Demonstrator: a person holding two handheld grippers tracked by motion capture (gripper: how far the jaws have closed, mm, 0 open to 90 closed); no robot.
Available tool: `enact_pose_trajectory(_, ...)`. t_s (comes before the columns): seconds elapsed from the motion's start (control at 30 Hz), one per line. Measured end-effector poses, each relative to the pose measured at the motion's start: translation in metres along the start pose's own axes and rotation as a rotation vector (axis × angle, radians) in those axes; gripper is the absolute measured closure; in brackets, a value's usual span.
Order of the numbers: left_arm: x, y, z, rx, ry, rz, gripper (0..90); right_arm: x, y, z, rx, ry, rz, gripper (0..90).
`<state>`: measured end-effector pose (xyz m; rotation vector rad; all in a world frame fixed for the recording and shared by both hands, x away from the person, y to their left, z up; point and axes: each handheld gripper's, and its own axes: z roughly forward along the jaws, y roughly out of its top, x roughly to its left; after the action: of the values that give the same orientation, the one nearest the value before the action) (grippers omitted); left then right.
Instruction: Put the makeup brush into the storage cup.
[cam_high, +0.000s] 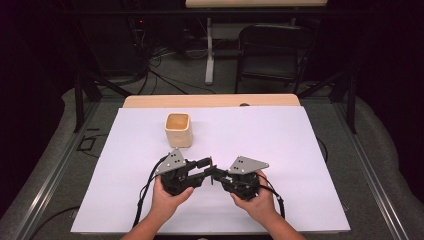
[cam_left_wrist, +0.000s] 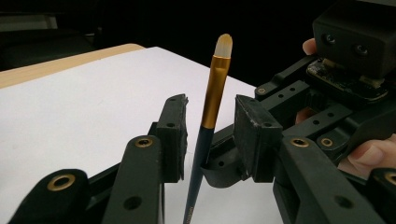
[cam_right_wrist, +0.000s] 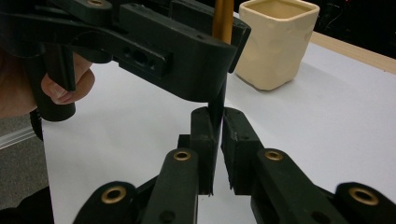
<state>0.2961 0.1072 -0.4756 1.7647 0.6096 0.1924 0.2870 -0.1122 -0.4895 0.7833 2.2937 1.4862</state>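
Observation:
A paintbrush (cam_left_wrist: 214, 93) with a dark blue handle, gold ferrule and pale bristles stands upright between the jaws of my left gripper (cam_left_wrist: 210, 123), which are open and clear of it on both sides. My right gripper (cam_right_wrist: 217, 128) is shut on the brush's dark handle (cam_right_wrist: 216, 106), low down. In the right gripper view the gold ferrule (cam_right_wrist: 223, 21) rises behind the left gripper's jaw. In the high view the left gripper (cam_high: 206, 163) and the right gripper (cam_high: 214, 174) meet tip to tip near the middle of the white sheet (cam_high: 280, 145).
A cream square cup (cam_high: 178, 130) (cam_right_wrist: 275, 42) stands upright and looks empty, just beyond the left gripper. The white sheet covers a wooden table (cam_high: 210, 101). A dark chair (cam_high: 272, 50) and cables lie on the floor past the table.

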Motion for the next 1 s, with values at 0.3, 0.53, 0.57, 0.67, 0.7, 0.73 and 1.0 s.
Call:
enact_pose_trajectory(0.3, 0.0002, -0.0006, 0.0, 0.004, 0.001, -0.001, 65.2, 0.0003, -0.0002, 0.0, 0.001, 0.001, 0.001, 83.2)
enact_pose_trajectory(0.53, 0.0008, -0.0006, -0.0005, 0.005, -0.012, -0.002, 68.3, 0.0005, -0.0004, 0.0012, 0.005, 0.003, -0.003, 83.2)
enact_pose_trajectory(0.57, 0.0007, -0.0006, -0.0006, 0.005, -0.014, -0.003, 69.0, 0.0006, -0.0004, 0.0014, 0.006, 0.003, -0.003, 83.2)
enact_pose_trajectory(0.67, 0.0005, -0.0009, -0.0004, 0.009, -0.021, -0.007, 70.7, 0.0009, -0.0006, 0.0015, 0.006, 0.003, -0.002, 83.2)
enact_pose_trajectory(0.7, 0.0006, -0.001, -0.0001, 0.008, -0.022, -0.009, 71.2, 0.0009, -0.0006, 0.0015, 0.006, 0.004, -0.002, 83.2)
enact_pose_trajectory(0.73, 0.0007, -0.0011, 0.0, 0.008, -0.024, -0.01, 71.8, 0.001, -0.0007, 0.0015, 0.006, 0.004, -0.003, 83.2)
enact_pose_trajectory(1.0, 0.0014, -0.0018, 0.0001, 0.008, -0.018, -0.017, 75.0, 0.001, -0.0007, 0.0012, 0.002, 0.004, -0.007, 83.2)
